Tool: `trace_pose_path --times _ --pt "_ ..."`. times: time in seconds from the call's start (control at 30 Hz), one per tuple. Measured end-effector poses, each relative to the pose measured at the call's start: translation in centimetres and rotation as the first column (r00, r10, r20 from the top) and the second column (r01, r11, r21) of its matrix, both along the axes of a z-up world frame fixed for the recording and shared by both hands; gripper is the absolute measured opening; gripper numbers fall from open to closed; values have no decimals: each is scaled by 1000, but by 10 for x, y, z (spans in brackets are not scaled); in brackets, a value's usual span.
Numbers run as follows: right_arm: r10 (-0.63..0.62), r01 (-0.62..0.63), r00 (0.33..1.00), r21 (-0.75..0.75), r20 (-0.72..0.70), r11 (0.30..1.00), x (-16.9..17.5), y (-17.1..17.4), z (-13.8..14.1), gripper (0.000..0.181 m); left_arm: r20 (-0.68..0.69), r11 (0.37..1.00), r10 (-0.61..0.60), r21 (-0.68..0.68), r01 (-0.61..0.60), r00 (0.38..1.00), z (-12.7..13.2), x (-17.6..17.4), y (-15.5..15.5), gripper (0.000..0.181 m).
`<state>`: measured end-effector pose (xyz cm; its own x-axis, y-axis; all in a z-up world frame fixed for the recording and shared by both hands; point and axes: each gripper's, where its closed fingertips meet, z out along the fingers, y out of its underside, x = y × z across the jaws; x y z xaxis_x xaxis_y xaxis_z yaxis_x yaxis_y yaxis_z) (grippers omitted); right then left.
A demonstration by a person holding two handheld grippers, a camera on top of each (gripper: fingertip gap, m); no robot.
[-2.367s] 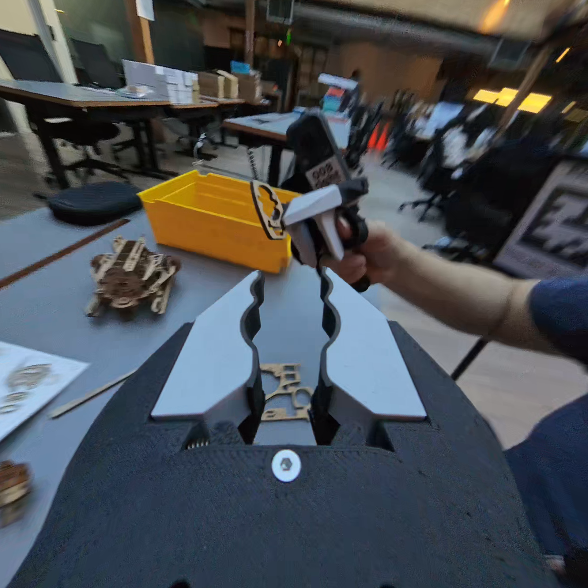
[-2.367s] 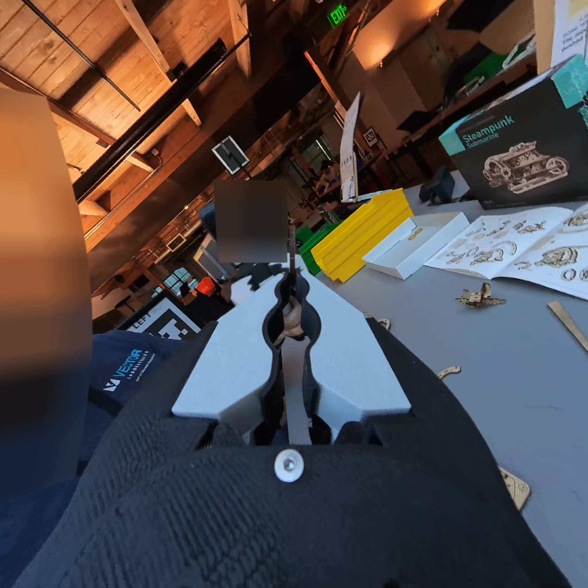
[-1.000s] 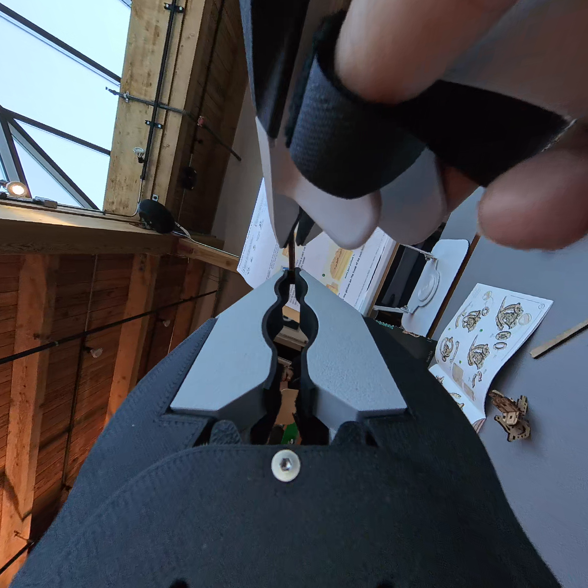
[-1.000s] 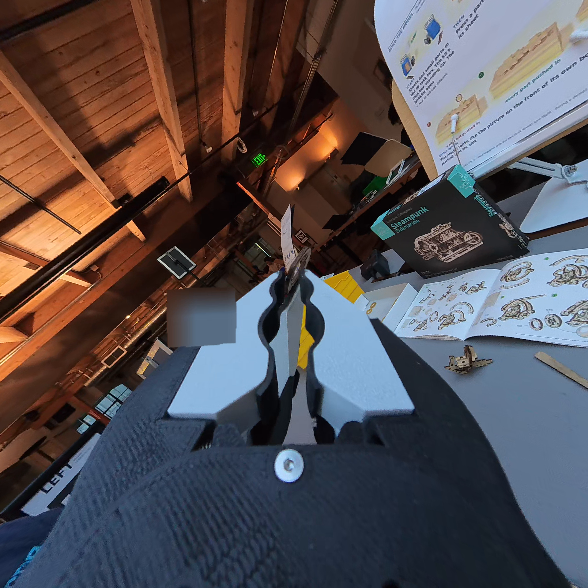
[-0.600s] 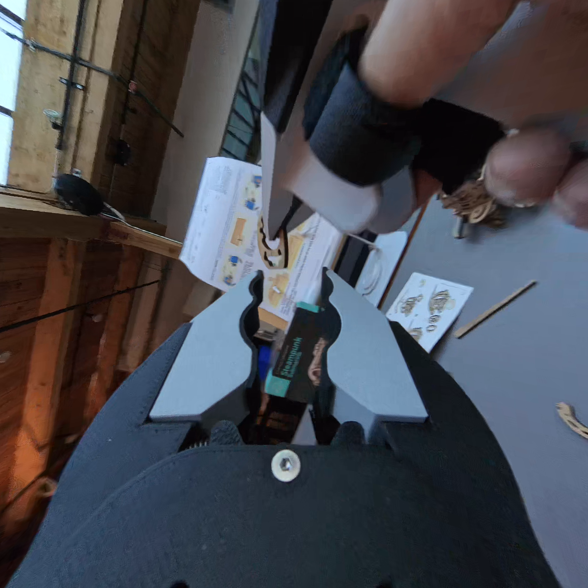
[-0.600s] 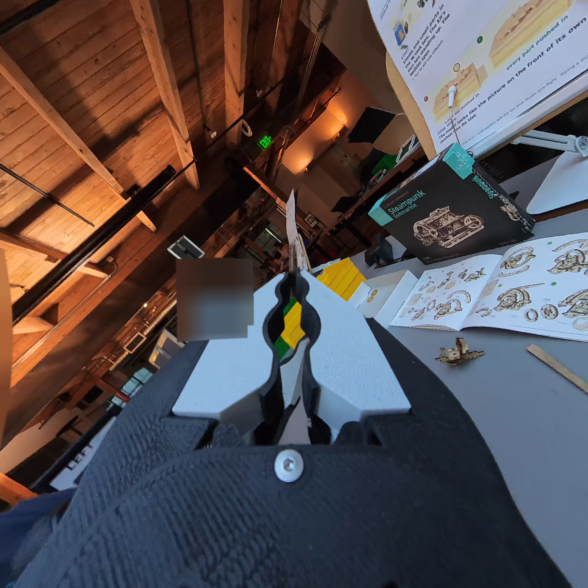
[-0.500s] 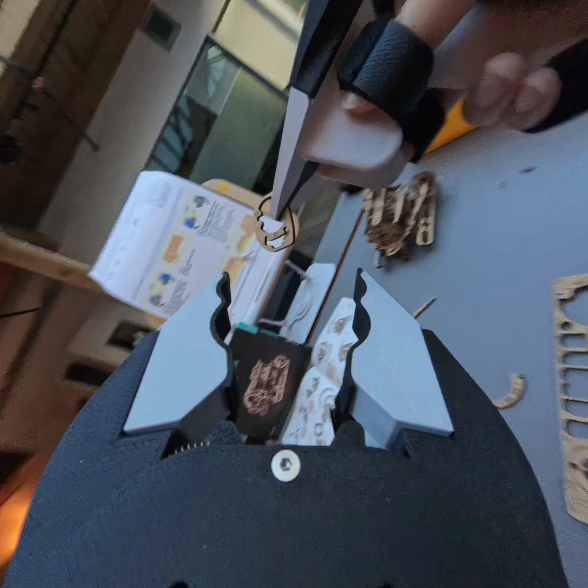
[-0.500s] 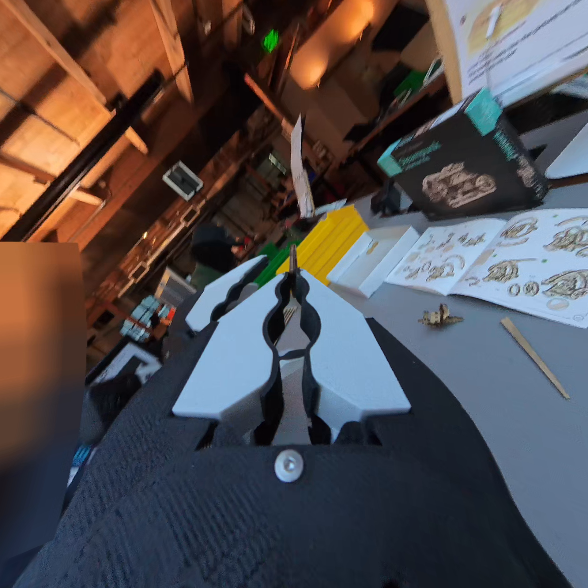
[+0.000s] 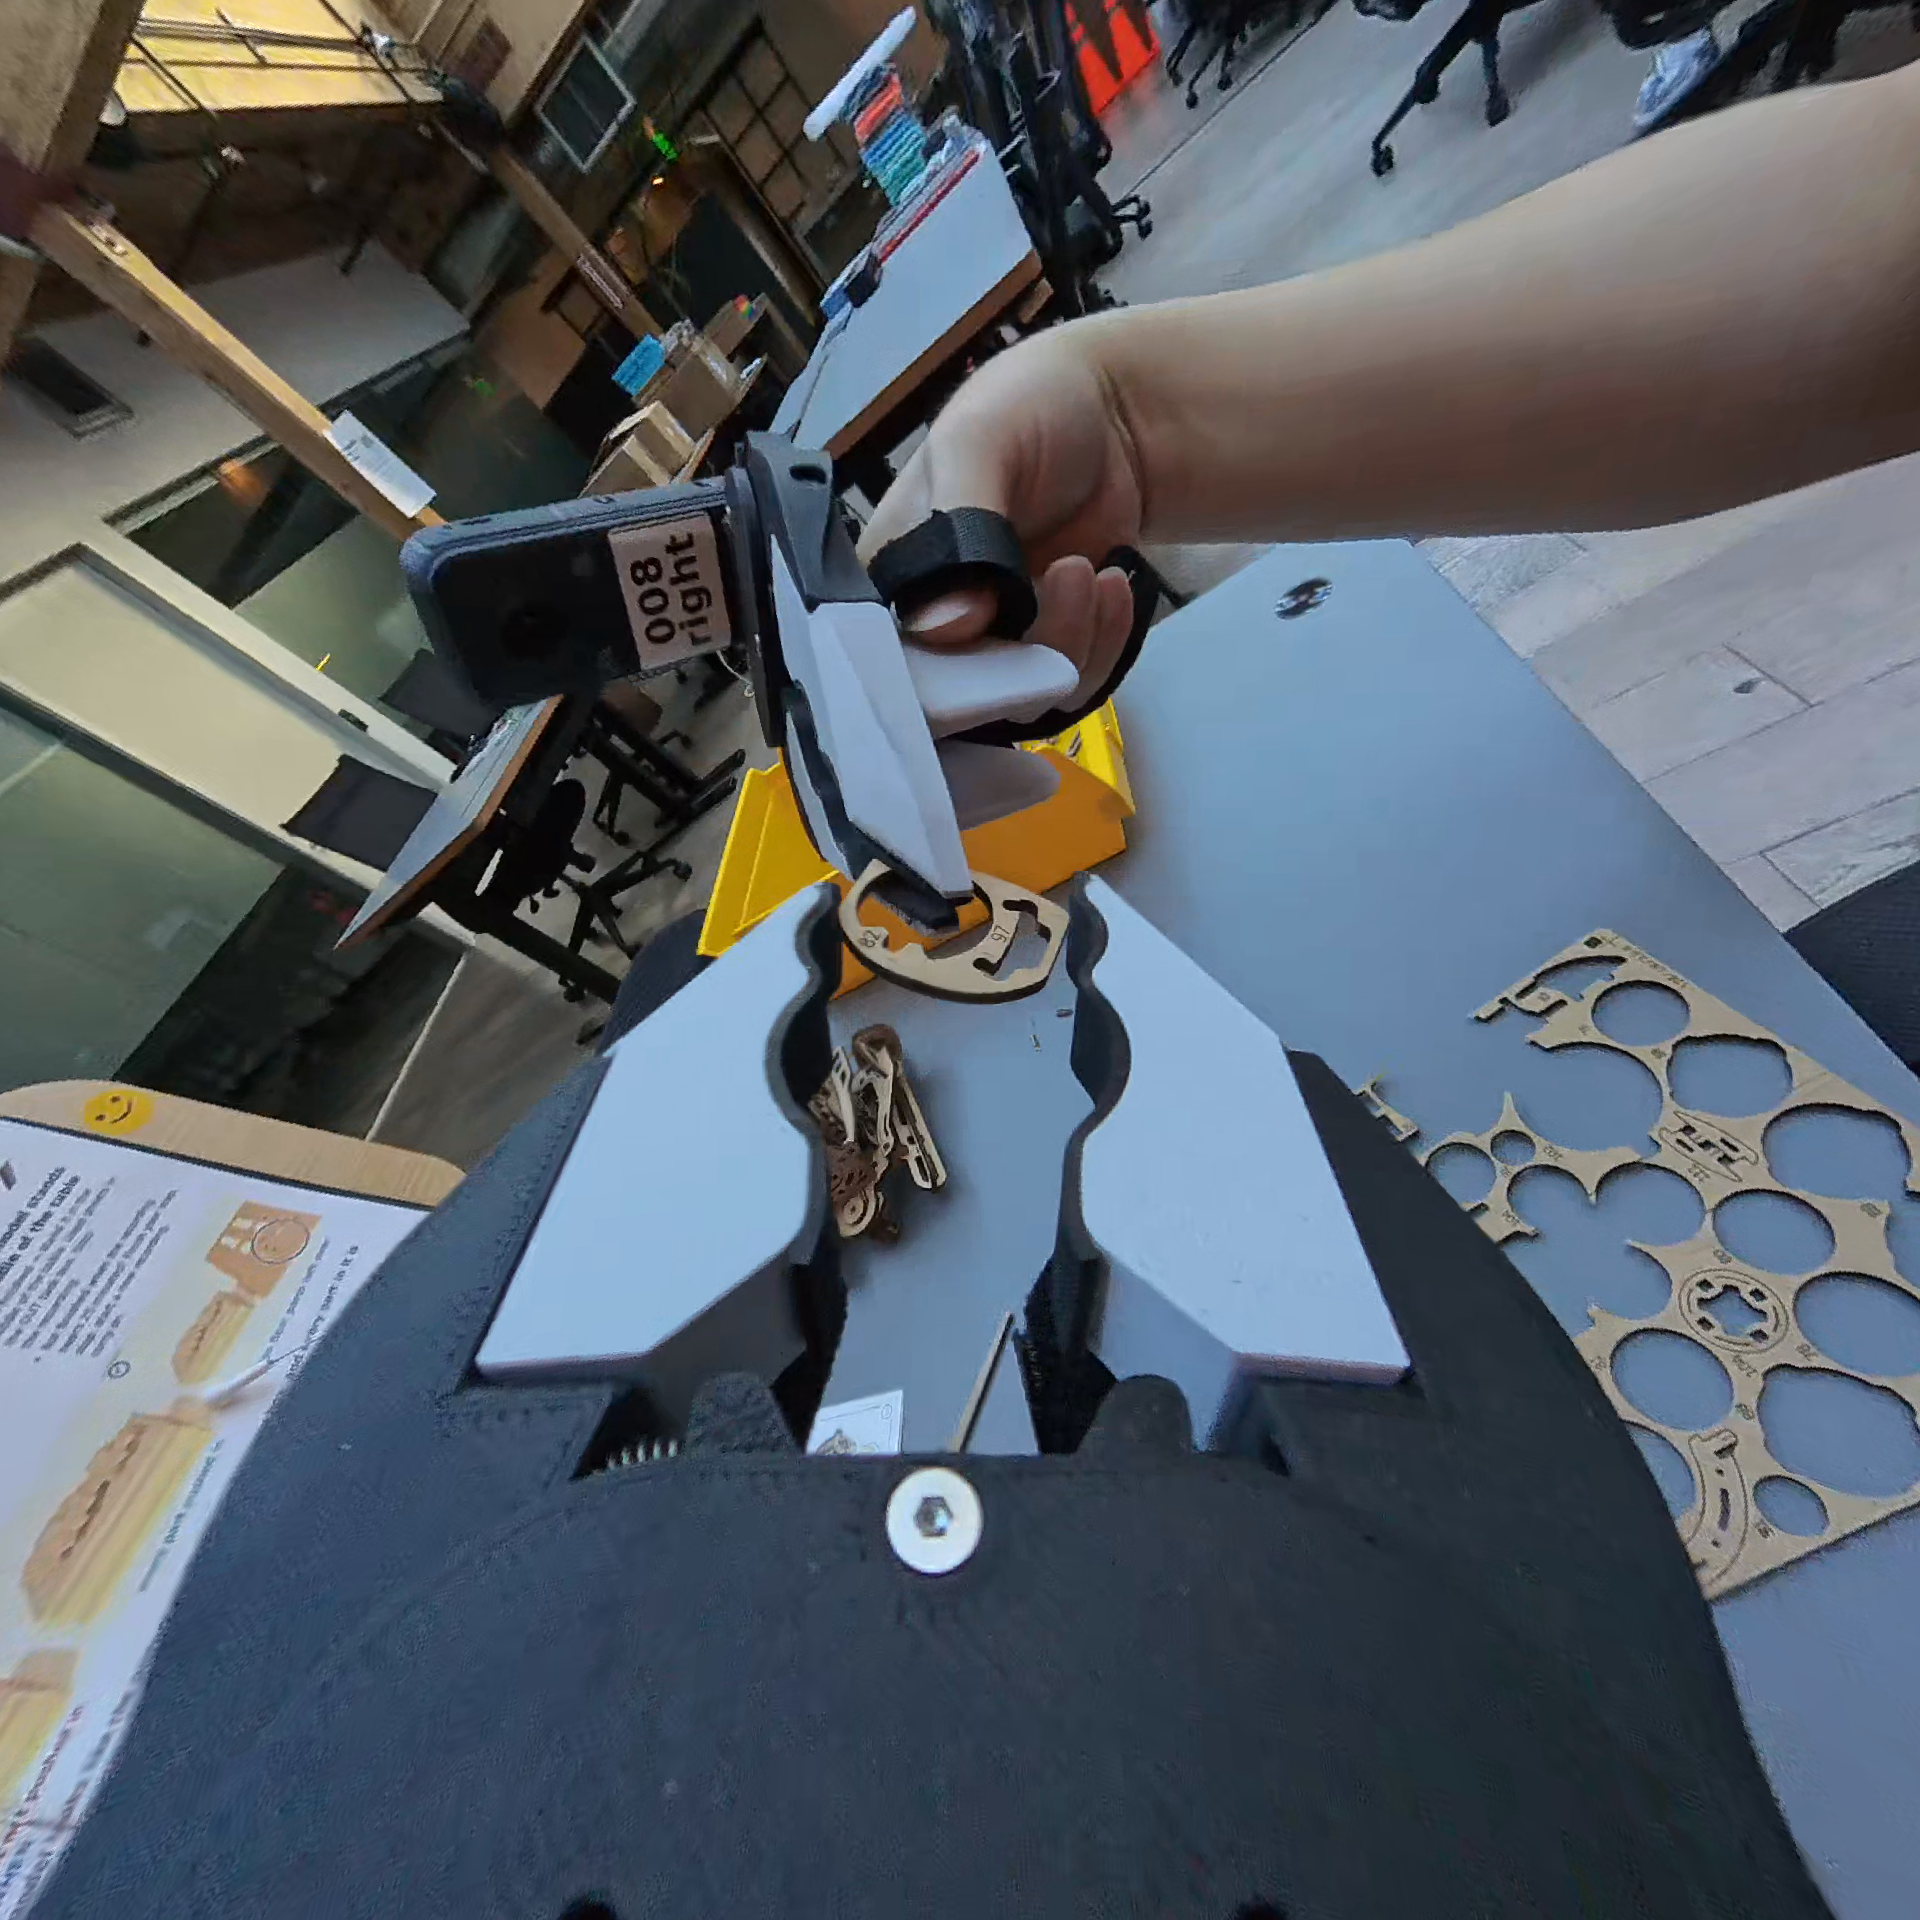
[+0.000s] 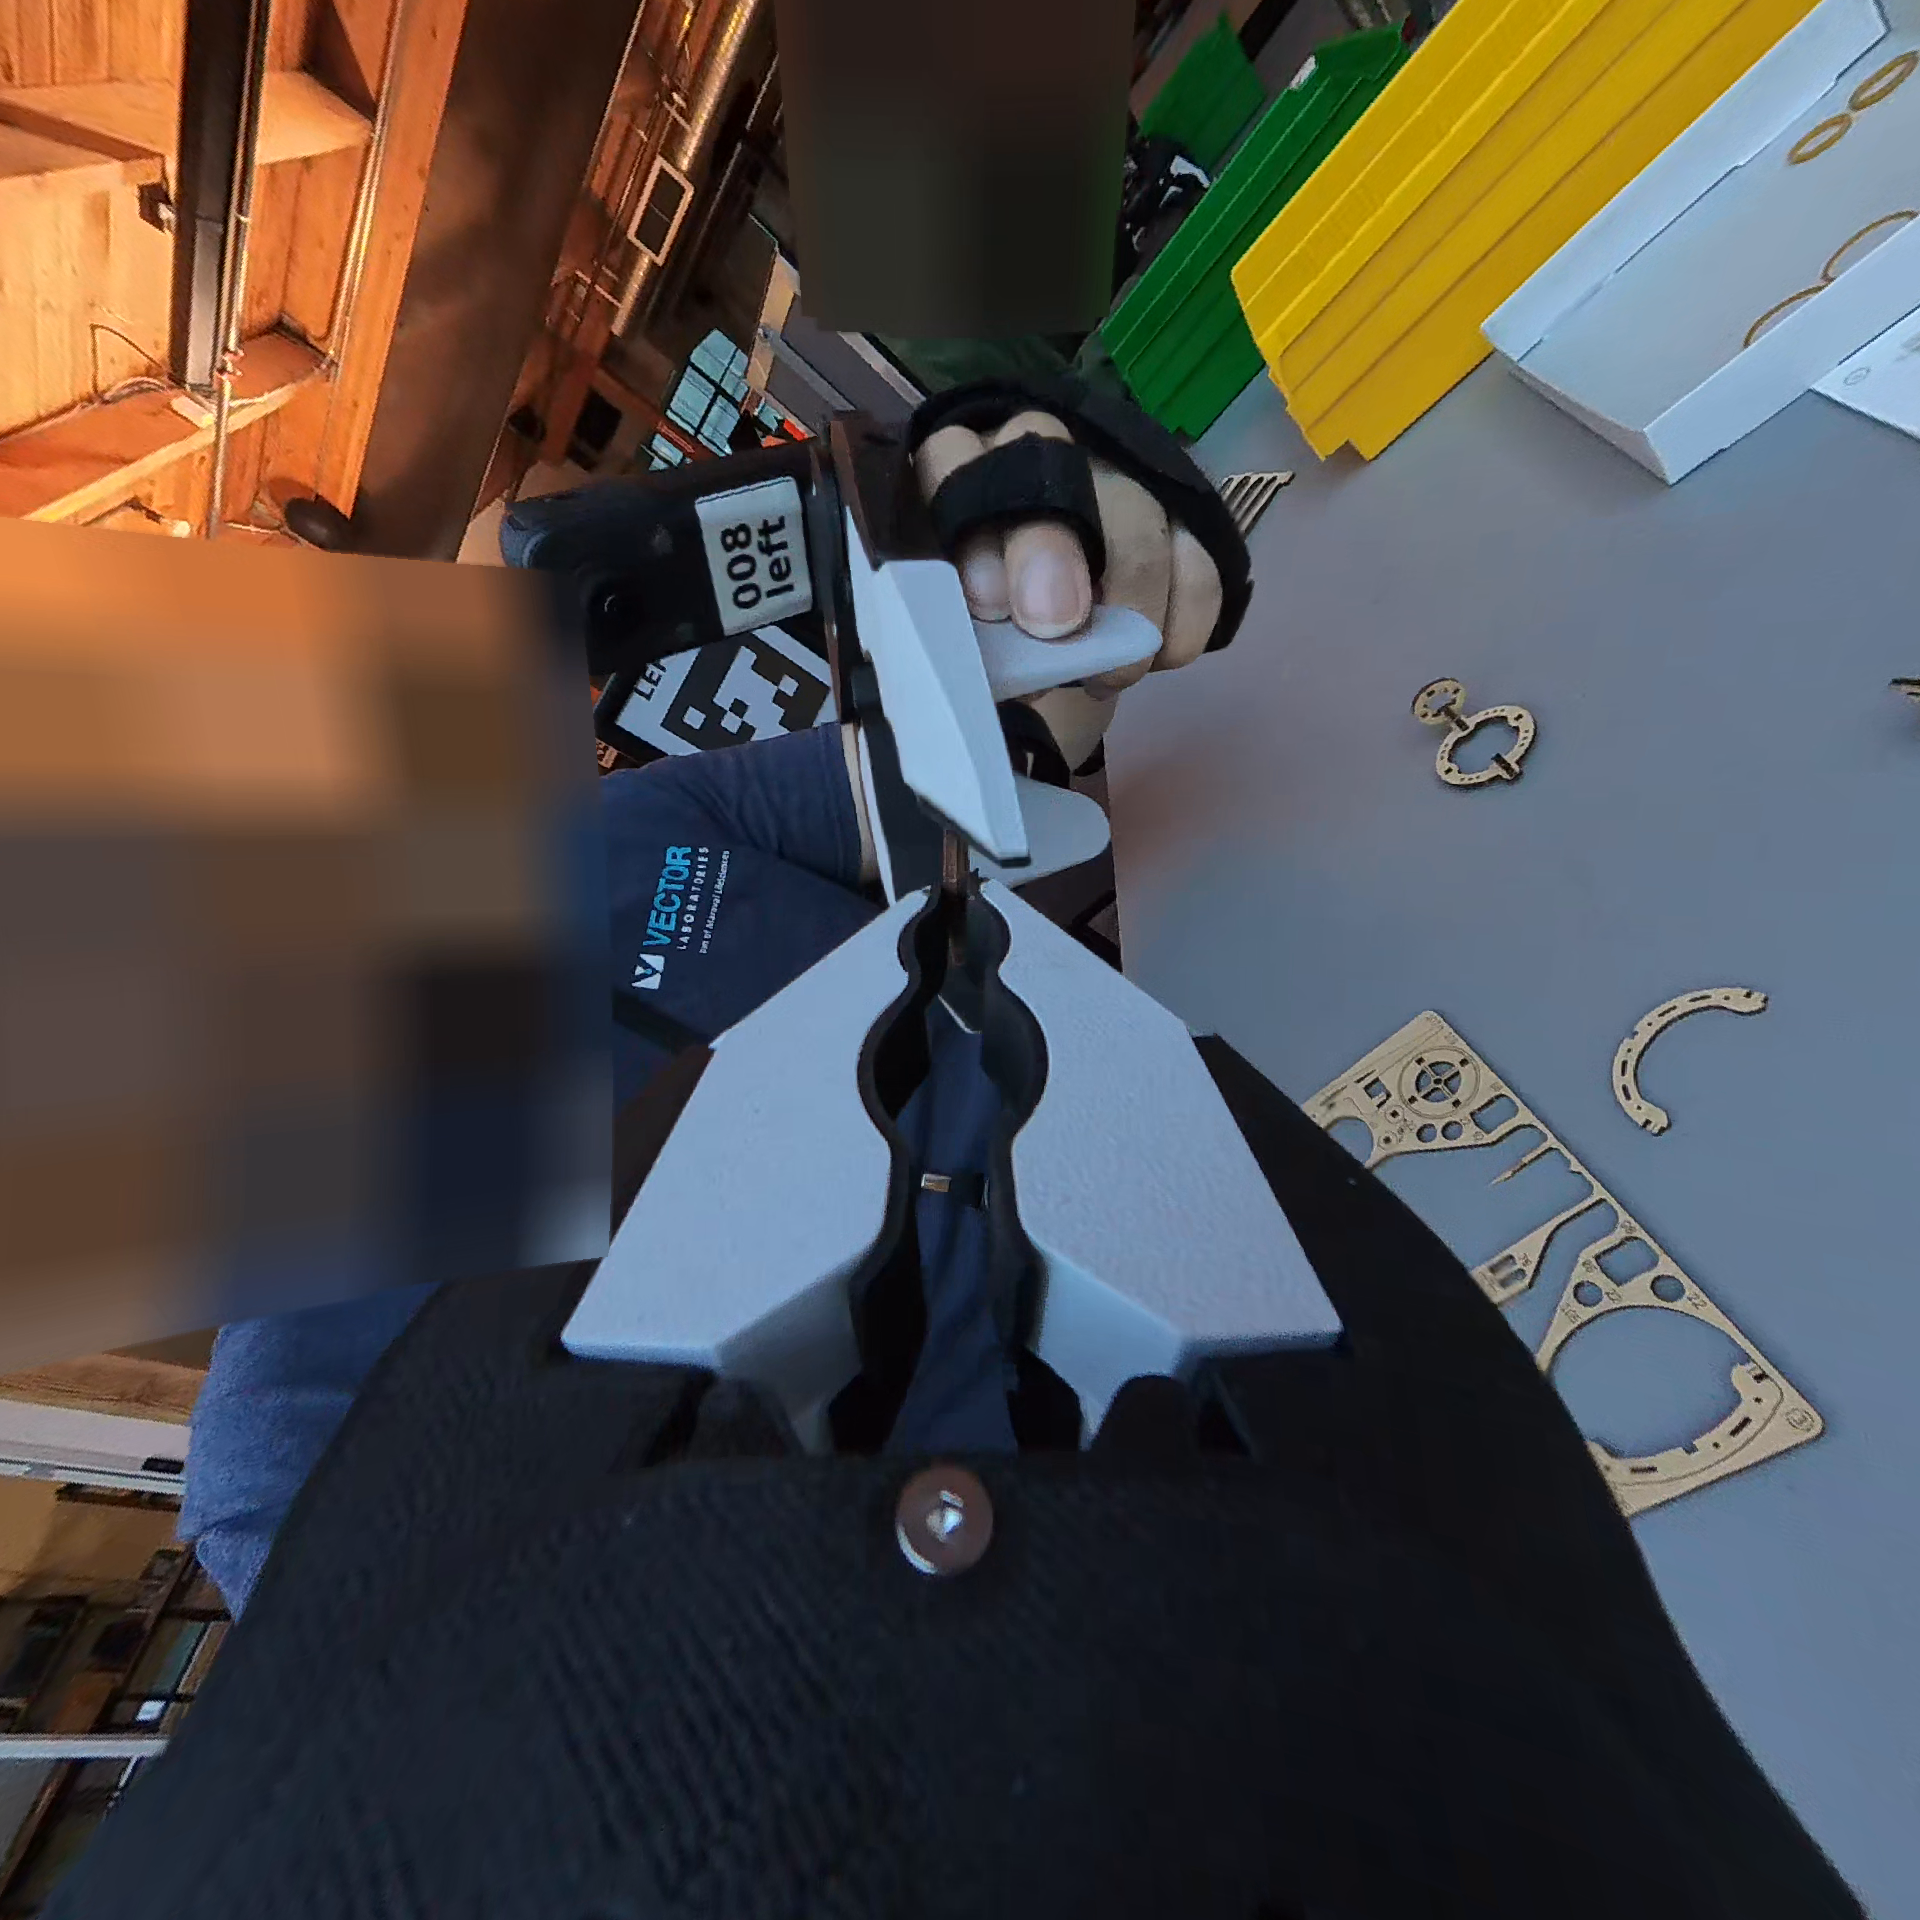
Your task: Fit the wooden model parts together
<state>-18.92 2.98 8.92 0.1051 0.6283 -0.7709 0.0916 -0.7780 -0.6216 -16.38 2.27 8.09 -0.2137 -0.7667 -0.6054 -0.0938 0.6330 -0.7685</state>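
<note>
Right now my right fingers (image 9: 940, 902) are pinched tight on the rim of a flat wooden ring part (image 9: 954, 948), holding it in the air just in front of my left fingers (image 9: 945, 940). Those stand wide apart with nothing between them, one tip on either side of the ring. From my right wrist view the ring shows only edge-on as a thin sliver (image 10: 951, 902) at my fingertips, with the left fingers (image 10: 940, 727) close ahead.

Below, on the grey desk (image 9: 1351, 790), lies a small part-built wooden assembly (image 9: 873, 1138), well under the ring and untouched. To the right sits a punched-out wooden sheet (image 9: 1704, 1236), mostly holes; another sheet (image 10: 1558, 1247) and loose curved pieces (image 10: 1678, 1055) lie on the desk too. A yellow bin (image 9: 790, 883) stands beyond, and an instruction sheet (image 9: 156, 1351) is at my left.

I judge the fitting barely begun for this piece: the ring is picked up but joined to nothing. Taking it across, or seating it on the assembly, is all left.
</note>
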Motion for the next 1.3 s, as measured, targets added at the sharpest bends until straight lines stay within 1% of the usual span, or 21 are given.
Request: trace_pose_path --times 0.03,0.13,0.23,0.3,0.37,0.53,0.6,0.77,0.83,0.87,0.93,0.97,1.0,1.03,1.07,1.1,1.13,1.17,1.2,1.27,1.3 --pt "-3 3 1000 8 18 1000 1 0 -2 1 -4 1000 7 15 -7 1000 -2 1 1 42" --pt "-56 56 998 38 2 998 5 7 2 8 32 998 37 51 -39 999 3 4 5 42" --pt "-169 169 986 138 -7 976 13 19 6 17 82 995 56 79 -63 995 13 2 8 41" --pt "-164 171 985 196 -47 966 10 14 13 6 97 992 64 107 -74 993 15 2 10 41" --pt "-168 180 983 205 -75 962 4 12 14 6 112 994 45 90 -55 993 18 2 7 41" --pt "-182 217 967 200 -179 955 0 13 20 3 131 998 50 38 -56 990 21 -1 10 41" --pt "-212 248 960 196 -185 949 3 17 17 16 143 998 50 27 -54 988 22 -3 10 41" --pt "-198 236 964 225 -179 945 3 14 18 4 130 996 60 52 -68 990 19 -4 14 42" --pt "-218 253 963 262 -155 931 6 16 20 2 120 996 82 24 -86 989 18 -3 17 42" --pt "-240 272 960 287 -144 918 12 18 23 2 111 996 88 -6 -88 990 18 -3 19 55" --pt "-299 307 951 361 -79 881 40 24 29 2 85 992 91 -99 -83 992 18 -7 21 73" --pt "-339 306 941 451 -8 839 64 28 30 2 74 987 82 -142 -71 994 18 -11 20 77" --pt "-423 310 900 526 107 792 97 35 25 2 73 983 81 -171 -68 994 18 -16 20 78" --pt "-500 321 842 556 202 767 134 41 20 3 77 980 86 -184 -71 993 18 -21 21 78" --pt "-542 363 808 527 233 768 165 42 22 3 82 979 91 -189 -74 992 19 -25 22 77" --pt "-569 429 795 469 211 772 188 41 30 2 85 978 96 -195 -78 992 18 -30 24 76" --pt "-589 470 786 435 190 768 204 38 37 2 86 975 104 -206 -85 991 18 -33 25 75" --pt "-615 483 761 451 209 750 216 34 38 2 83 972 113 -217 -92 990 18 -35 27 76" --pt "-632 479 737 476 239 738 223 31 36 2 83 968 117 -230 -96 990 17 -36 28 77" --pt "-643 484 725 482 246 730 225 24 34 2 86 959 129 -264 -102 988 16 -36 29 77" --pt "-655 485 705 489 273 725 232 23 28 2 76 952 138 -285 -111 988 14 -37 30 78"
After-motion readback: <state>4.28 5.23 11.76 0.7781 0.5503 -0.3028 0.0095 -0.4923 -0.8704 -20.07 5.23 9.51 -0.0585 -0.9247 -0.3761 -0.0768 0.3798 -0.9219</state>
